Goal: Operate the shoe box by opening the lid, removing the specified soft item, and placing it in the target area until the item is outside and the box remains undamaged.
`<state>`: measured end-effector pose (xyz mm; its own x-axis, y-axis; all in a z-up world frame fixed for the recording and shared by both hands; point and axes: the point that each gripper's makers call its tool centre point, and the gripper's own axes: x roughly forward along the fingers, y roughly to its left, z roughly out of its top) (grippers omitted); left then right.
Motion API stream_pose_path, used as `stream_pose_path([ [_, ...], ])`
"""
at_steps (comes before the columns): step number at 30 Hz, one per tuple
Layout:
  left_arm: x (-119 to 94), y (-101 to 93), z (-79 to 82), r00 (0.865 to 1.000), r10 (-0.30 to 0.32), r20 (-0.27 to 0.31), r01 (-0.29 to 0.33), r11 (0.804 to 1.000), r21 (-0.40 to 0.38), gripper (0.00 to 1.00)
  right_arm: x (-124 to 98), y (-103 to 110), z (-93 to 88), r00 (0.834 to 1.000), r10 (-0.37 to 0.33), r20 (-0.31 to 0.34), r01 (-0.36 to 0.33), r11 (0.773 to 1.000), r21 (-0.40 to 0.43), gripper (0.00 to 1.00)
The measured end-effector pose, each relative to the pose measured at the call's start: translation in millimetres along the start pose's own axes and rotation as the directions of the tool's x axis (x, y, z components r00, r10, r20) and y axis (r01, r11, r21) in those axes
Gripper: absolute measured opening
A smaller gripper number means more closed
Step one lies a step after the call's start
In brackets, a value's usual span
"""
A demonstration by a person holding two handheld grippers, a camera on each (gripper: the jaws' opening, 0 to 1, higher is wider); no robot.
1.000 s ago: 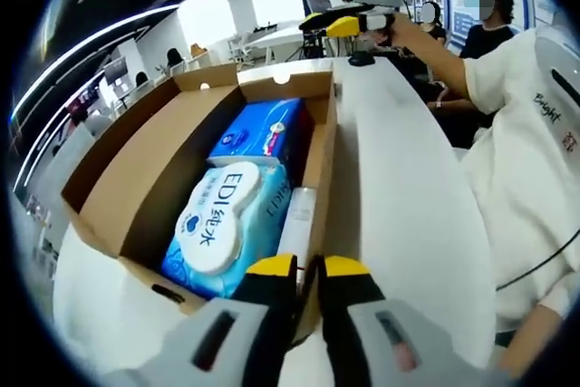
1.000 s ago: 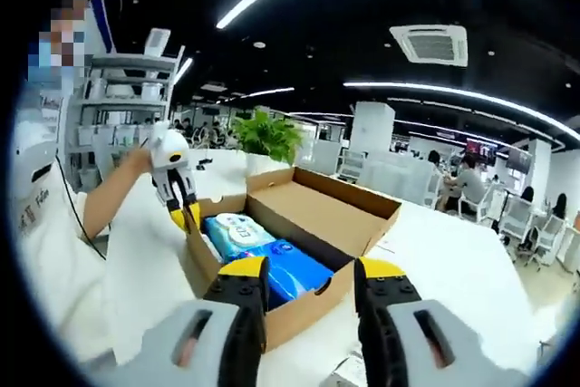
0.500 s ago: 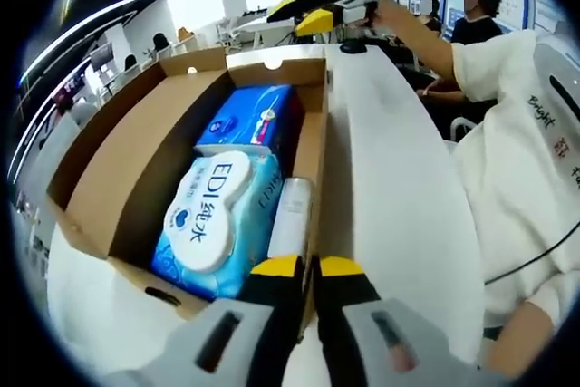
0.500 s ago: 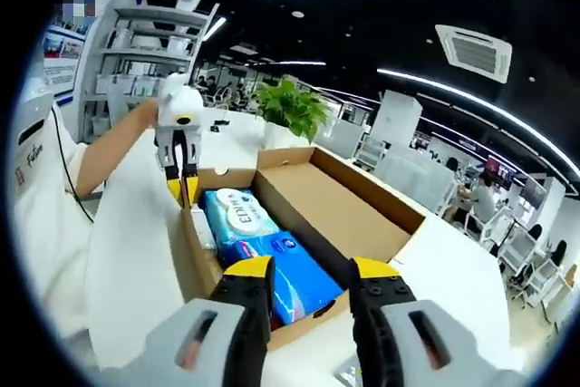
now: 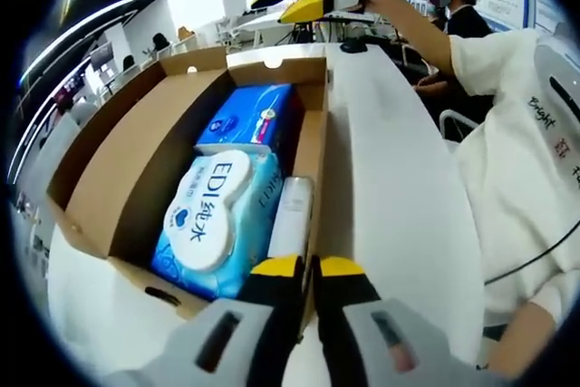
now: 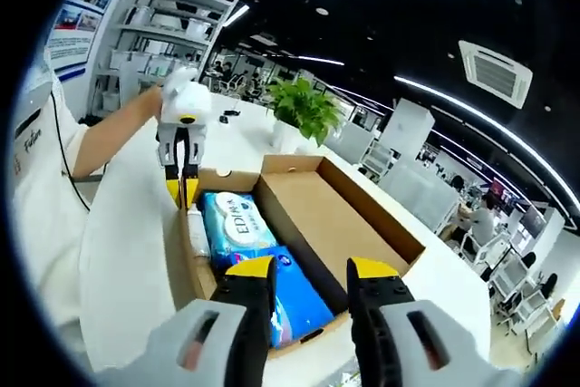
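In the left gripper view I am looking along an open cardboard shoe box [image 5: 136, 169] lying on a white table [image 5: 399, 197], its lid [image 5: 109, 147] folded out flat to the left. Inside, a wet-wipes pack [image 5: 210, 219] with a white flip top is sitting nearest me, a blue tissue pack [image 5: 249, 120] is lying beyond it, and a slim white bottle [image 5: 290, 215] is wedged between the wipes and the box's right wall. My left gripper [image 5: 306, 269] is pinching that wall's near end, its yellow tips clenched on the cardboard. Above the box's far end my right gripper [image 5: 285, 2] is hovering, with a person's sleeve [image 5: 507, 133] at the right.

In the right gripper view the left gripper [image 6: 184, 189] is clamping the box [image 6: 335, 224] rim on the left, the wipes [image 6: 237, 224] and tissue pack [image 6: 290, 292] lying inside. My right gripper [image 6: 308, 271] is hanging above the box with its fingers released, holding nothing. A potted plant [image 6: 304, 111] is standing beyond.
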<state>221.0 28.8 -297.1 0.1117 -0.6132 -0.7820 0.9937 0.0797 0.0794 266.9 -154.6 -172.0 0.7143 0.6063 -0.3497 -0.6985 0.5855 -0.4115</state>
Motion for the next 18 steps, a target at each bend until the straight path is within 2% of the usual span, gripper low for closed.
stream_pose_path([
  [1, 1, 0.1, -0.3, 1.000, 0.006, -0.009, -0.006, 1.000, 0.001, 0.06, 1, 8, 2.1, 0.998, 0.061, -0.002, -0.061, 0.998, 0.001, 0.31],
  [5, 0, 1.0, -1.0, 1.000, 0.007, -0.011, -0.007, 1.000, 0.001, 0.06, 3, 15, 4.3, 0.992, 0.125, -0.035, -0.126, 0.991, -0.036, 0.37],
  [8, 0, 0.8, -0.9, 1.000, 0.008, -0.008, -0.008, 1.000, 0.001, 0.06, 8, 14, 3.6, 0.988, 0.149, -0.047, -0.150, 0.988, -0.027, 0.40],
  [11, 0, 0.9, -0.9, 1.000, 0.015, -0.003, -0.015, 1.000, 0.004, 0.06, 13, 15, -8.5, 0.979, 0.171, -0.112, -0.178, 0.982, -0.065, 0.43],
  [13, 0, 1.0, -0.7, 1.000, 0.020, 0.002, -0.020, 1.000, 0.009, 0.06, 17, 14, -11.7, 0.977, 0.171, -0.129, -0.181, 0.981, -0.076, 0.43],
  [18, 0, 1.2, -0.5, 1.000, 0.030, 0.007, -0.030, 0.999, 0.015, 0.06, 21, 16, -15.6, 0.956, 0.220, -0.195, -0.240, 0.967, -0.084, 0.45],
])
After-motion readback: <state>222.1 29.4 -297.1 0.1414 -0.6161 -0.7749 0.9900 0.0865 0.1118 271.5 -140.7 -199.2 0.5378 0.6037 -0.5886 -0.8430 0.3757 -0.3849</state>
